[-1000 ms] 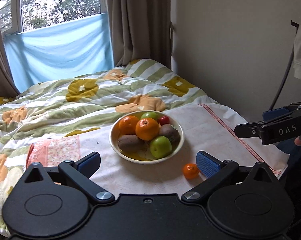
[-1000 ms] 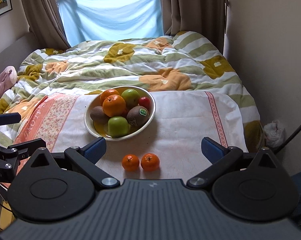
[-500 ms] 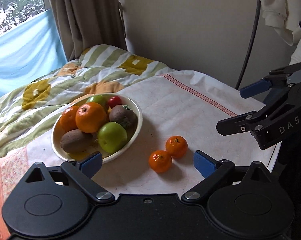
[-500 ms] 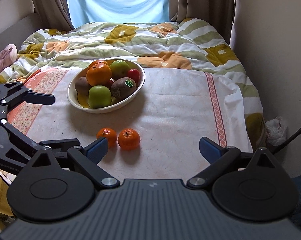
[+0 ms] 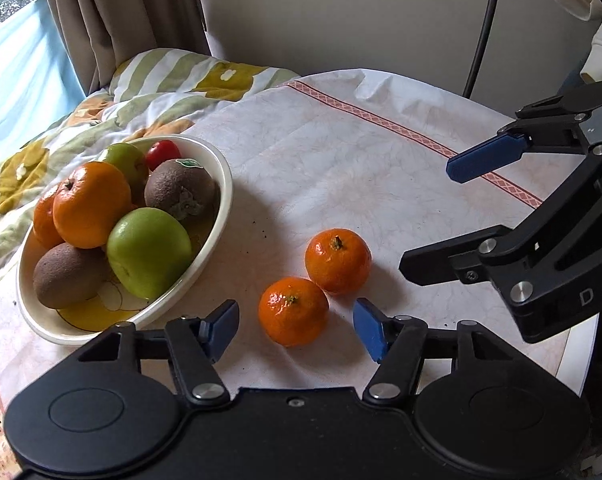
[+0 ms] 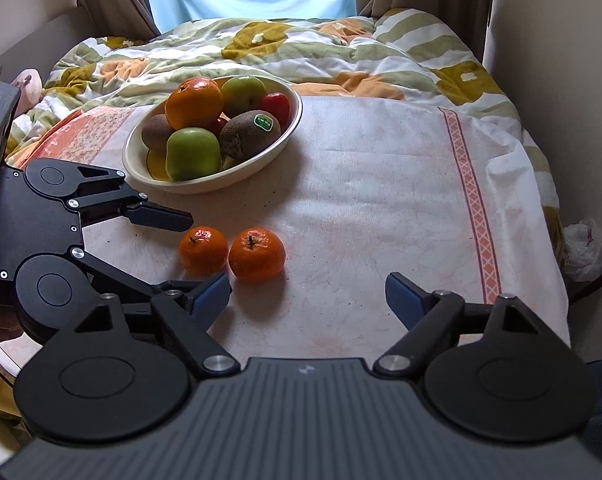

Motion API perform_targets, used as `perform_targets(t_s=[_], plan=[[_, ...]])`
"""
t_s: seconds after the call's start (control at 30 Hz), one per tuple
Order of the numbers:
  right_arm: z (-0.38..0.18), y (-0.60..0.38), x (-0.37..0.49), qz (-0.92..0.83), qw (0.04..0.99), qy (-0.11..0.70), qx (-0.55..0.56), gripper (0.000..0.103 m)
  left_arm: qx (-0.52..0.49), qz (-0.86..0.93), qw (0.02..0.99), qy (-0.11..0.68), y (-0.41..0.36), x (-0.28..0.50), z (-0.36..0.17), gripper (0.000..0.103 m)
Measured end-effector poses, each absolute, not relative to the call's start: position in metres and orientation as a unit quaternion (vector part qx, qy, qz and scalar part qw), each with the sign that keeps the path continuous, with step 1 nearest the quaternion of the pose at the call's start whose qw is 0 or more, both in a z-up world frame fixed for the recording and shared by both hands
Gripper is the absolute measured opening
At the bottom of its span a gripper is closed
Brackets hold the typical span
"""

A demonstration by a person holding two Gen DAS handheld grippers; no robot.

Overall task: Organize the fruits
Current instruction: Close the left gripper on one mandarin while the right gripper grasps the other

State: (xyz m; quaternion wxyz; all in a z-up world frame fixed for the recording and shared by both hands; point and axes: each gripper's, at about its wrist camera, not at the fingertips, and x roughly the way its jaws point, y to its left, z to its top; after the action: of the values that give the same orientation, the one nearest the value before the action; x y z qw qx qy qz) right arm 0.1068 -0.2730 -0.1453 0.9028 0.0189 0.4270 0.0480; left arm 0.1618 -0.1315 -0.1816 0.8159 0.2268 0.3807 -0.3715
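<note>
Two small mandarins lie side by side on the white cloth. In the left wrist view the nearer mandarin [image 5: 293, 311] sits between my open left gripper's [image 5: 297, 330] fingertips; the farther mandarin [image 5: 338, 261] touches it. In the right wrist view they are the left mandarin [image 6: 203, 251] and the right mandarin [image 6: 257, 255]. My right gripper [image 6: 309, 296] is open and empty, just in front of them. A cream bowl [image 5: 217, 216] holds oranges, green apples, kiwis and a small red fruit; it also shows in the right wrist view [image 6: 141, 168].
The white cloth [image 6: 381, 200] with a red patterned stripe covers a small table against a bed with a flowered quilt [image 6: 301, 48]. A wall and curtains stand behind. A plastic bag [image 6: 585, 248] lies on the floor at the right.
Both grippers have come down and closer to the two mandarins. My left gripper now has the nearer mandarin between its open fingers. The fruits have not moved.
</note>
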Motion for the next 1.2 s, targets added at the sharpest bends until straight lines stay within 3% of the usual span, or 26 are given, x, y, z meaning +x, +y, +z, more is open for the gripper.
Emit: perform_targets(t_s=[0.23,1.2], plan=[[-0.151,-0.27,0.115,0.06,0.899,0.434,0.023,0.096,0.233,-0.371,0.813,0.383,-0.136,0.163,-0.184,0.042],[-0.171,-0.243,0.15,0.09,0.886,0.455,0.022,0.063,0.173,-0.266,0.858,0.404,-0.073,0.161,-0.162,0.041]])
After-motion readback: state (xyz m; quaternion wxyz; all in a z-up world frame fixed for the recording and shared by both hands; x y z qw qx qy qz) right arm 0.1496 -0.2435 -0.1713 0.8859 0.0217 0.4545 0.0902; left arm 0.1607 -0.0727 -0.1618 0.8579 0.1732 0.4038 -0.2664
